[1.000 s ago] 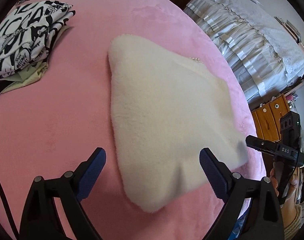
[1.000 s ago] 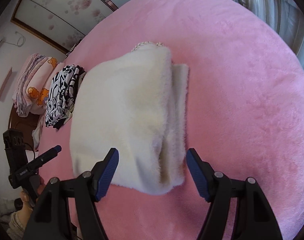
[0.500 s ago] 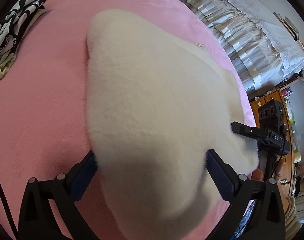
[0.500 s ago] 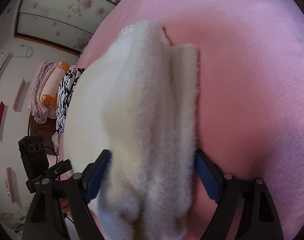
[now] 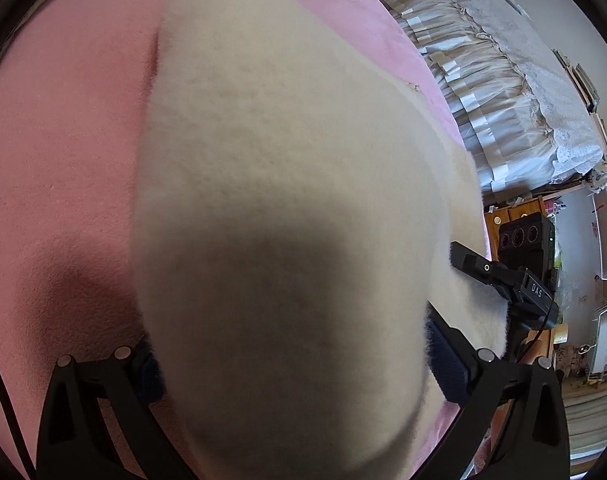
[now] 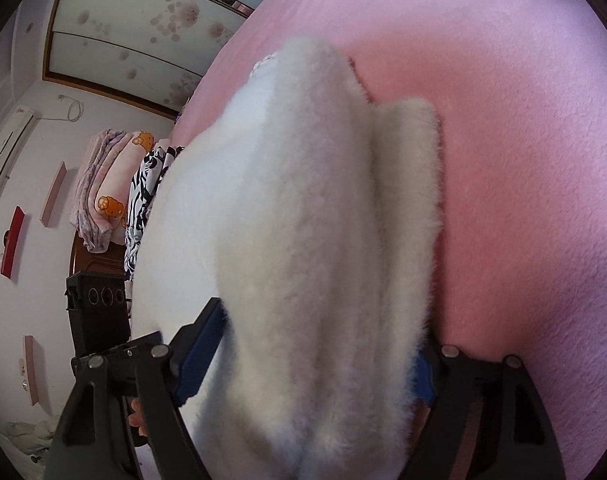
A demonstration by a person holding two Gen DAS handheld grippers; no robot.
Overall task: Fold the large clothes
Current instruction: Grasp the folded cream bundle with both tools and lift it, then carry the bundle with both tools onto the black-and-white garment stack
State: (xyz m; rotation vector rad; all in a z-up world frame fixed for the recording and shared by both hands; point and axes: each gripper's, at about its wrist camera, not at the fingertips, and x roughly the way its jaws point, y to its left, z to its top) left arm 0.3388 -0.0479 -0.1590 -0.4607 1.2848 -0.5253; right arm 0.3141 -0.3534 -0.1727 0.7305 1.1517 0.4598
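item: fluffy white garment [image 5: 287, 208], folded into a thick bundle, lying on the pink blanket [image 5: 63, 152] that covers the bed. we take the garment as our landmark.

left gripper [image 5: 295, 364]: we see its jaws spread wide to either side of the garment's near end, the plush pile bulging between them and hiding most of the blue pads [image 5: 447, 368]. whether the pads press into the fleece we cannot tell; the pile brushes both.

right gripper [image 6: 303, 364]: its jaws straddle the garment's other near corner and are closing, with the stacked folds between them. the blue pads [image 6: 199, 356] sit against the fleece on both sides; a firm pinch is not clear to us.

in the left wrist view, the right gripper's black body appears just beside the garment's right edge.

beyond the garment, left in the right wrist view: a black-and-white patterned cloth [image 6: 143, 200], then a folded pink quilt [image 6: 107, 188] with bear prints, both further off than the garment.

behind the garment, right in the left wrist view: a pale ruffled bedspread [image 5: 503, 80] and a wooden cabinet [image 5: 503, 216].
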